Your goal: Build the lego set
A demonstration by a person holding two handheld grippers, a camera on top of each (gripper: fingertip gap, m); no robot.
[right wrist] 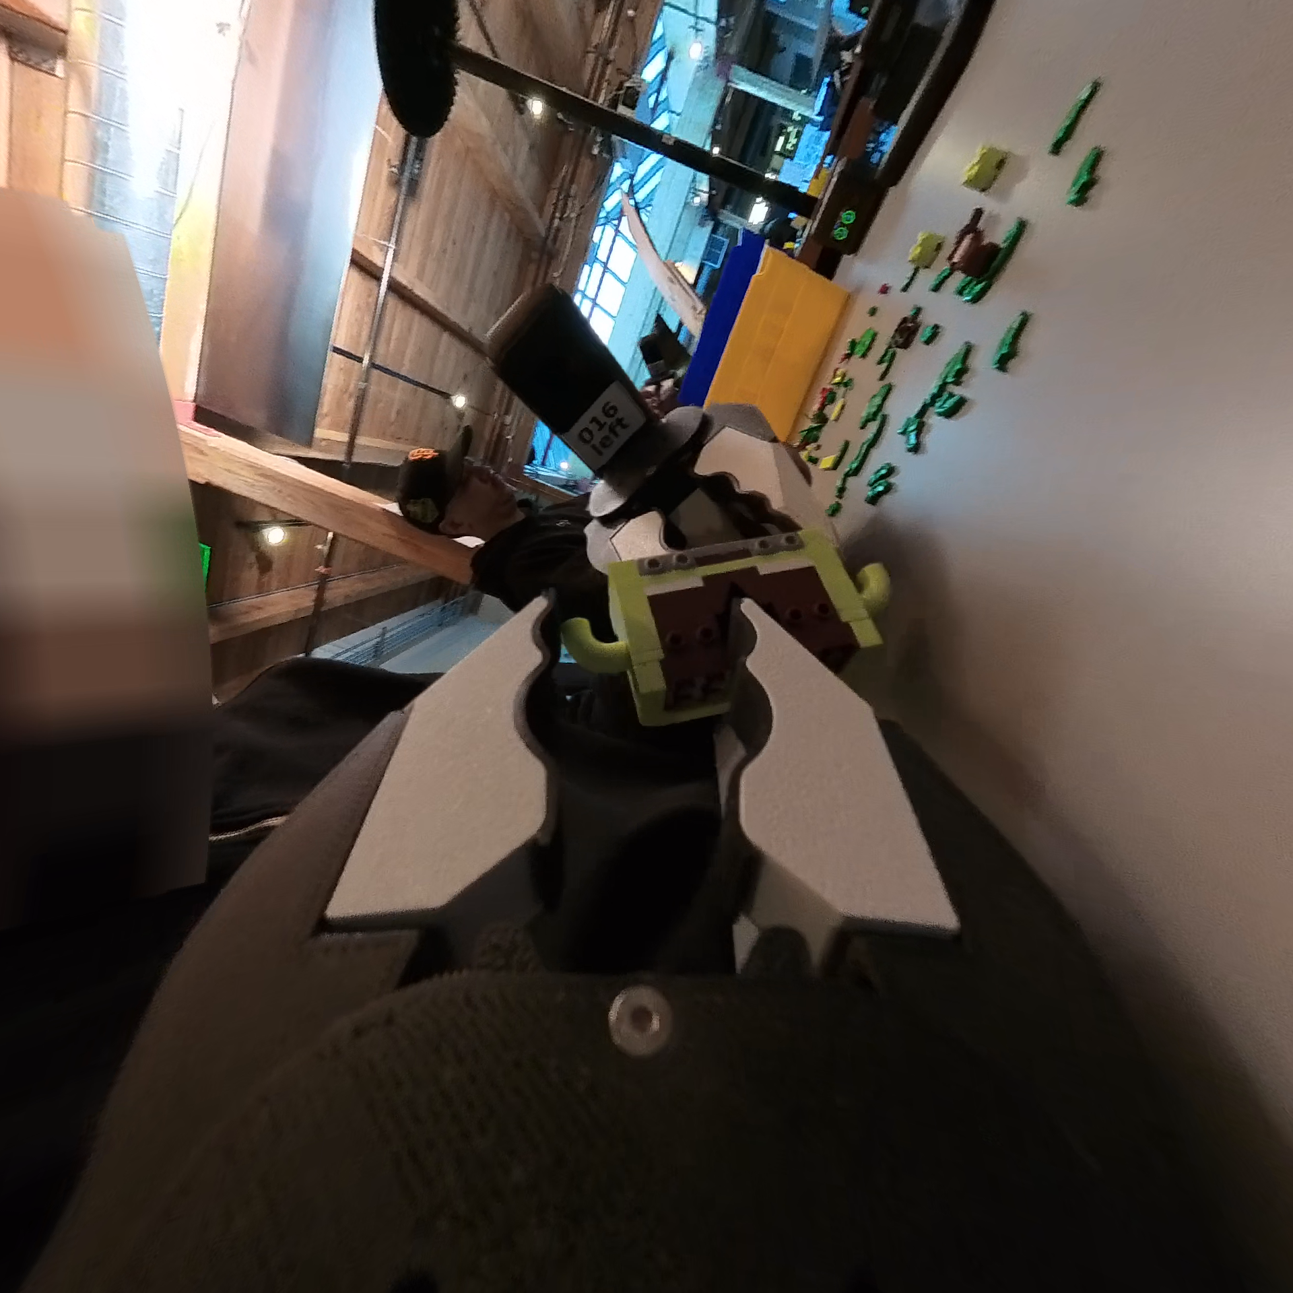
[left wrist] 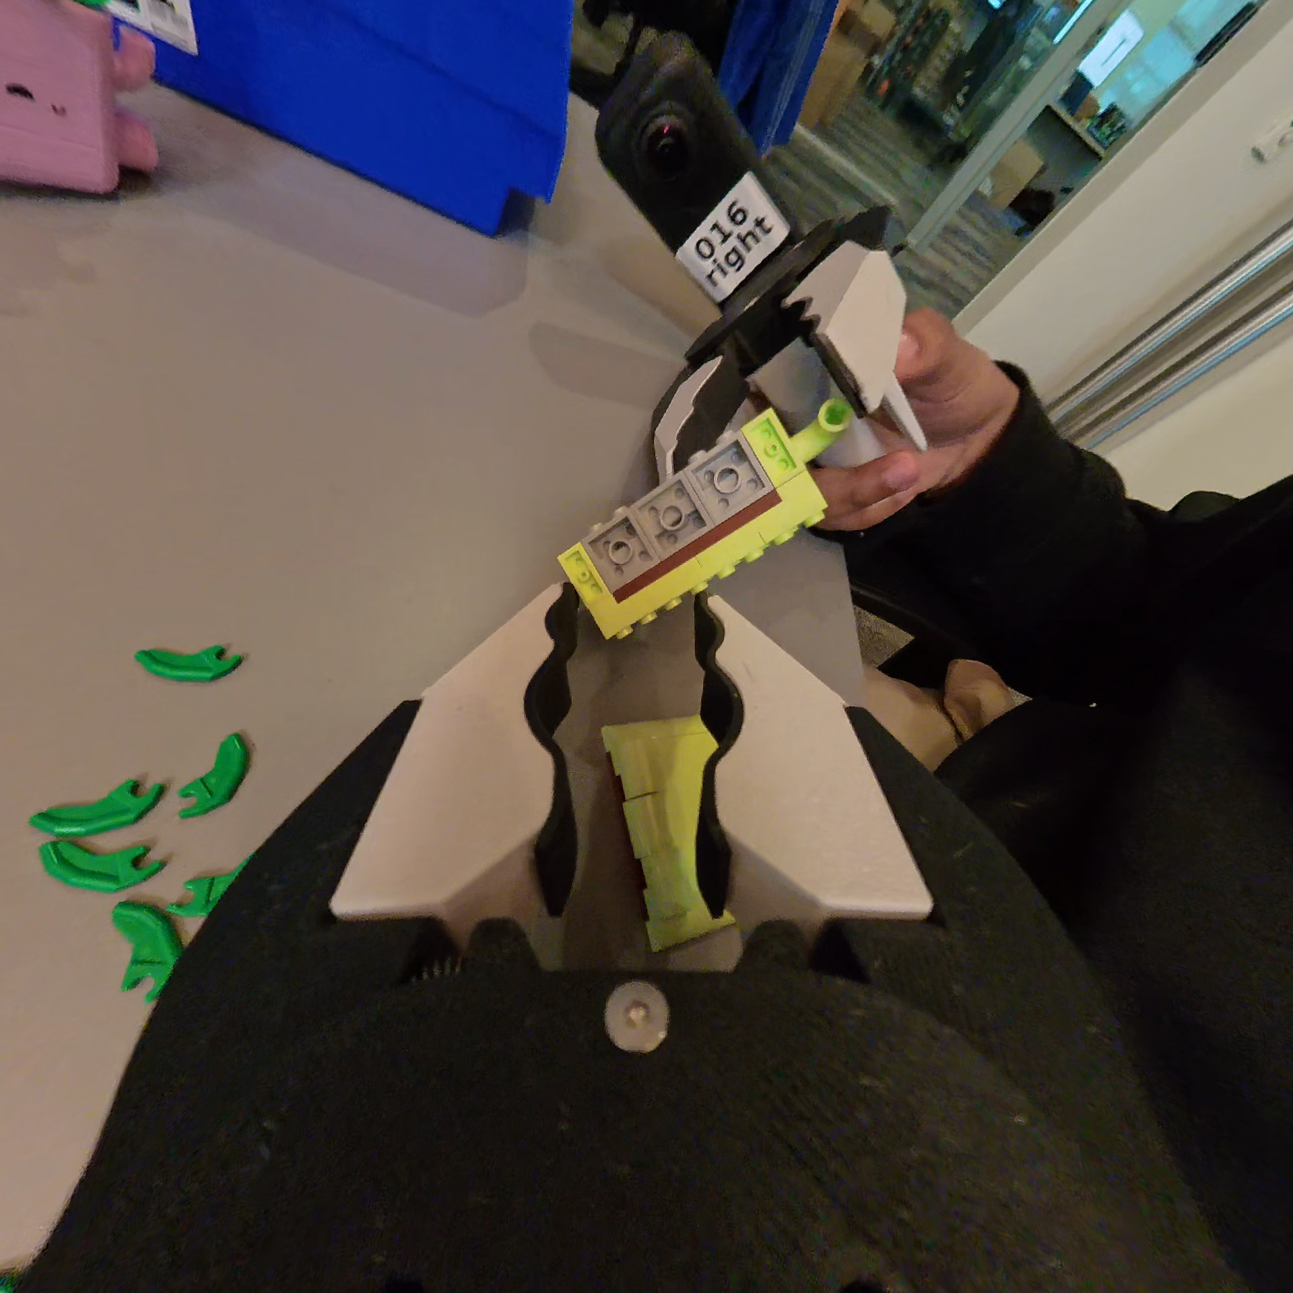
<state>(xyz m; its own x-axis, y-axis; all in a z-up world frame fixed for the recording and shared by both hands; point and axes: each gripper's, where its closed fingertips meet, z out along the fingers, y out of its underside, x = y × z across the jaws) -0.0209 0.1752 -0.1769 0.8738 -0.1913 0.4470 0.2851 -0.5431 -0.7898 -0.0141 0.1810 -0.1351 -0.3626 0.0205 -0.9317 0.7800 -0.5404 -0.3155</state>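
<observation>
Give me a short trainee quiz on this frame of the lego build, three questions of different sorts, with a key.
1. True or false: the green curved pieces lie inside the blue bin.
2. Multiple choice: the square plates in a row on the lego assembly are A) grey, B) red, C) white.
3. Fill in: the thin stripe along the assembly's side is ___.

Key:
1. False: the green curved pieces lie loose on the table, outside the blue bin.
2. A: the square plates are grey.
3. Brown.
</observation>
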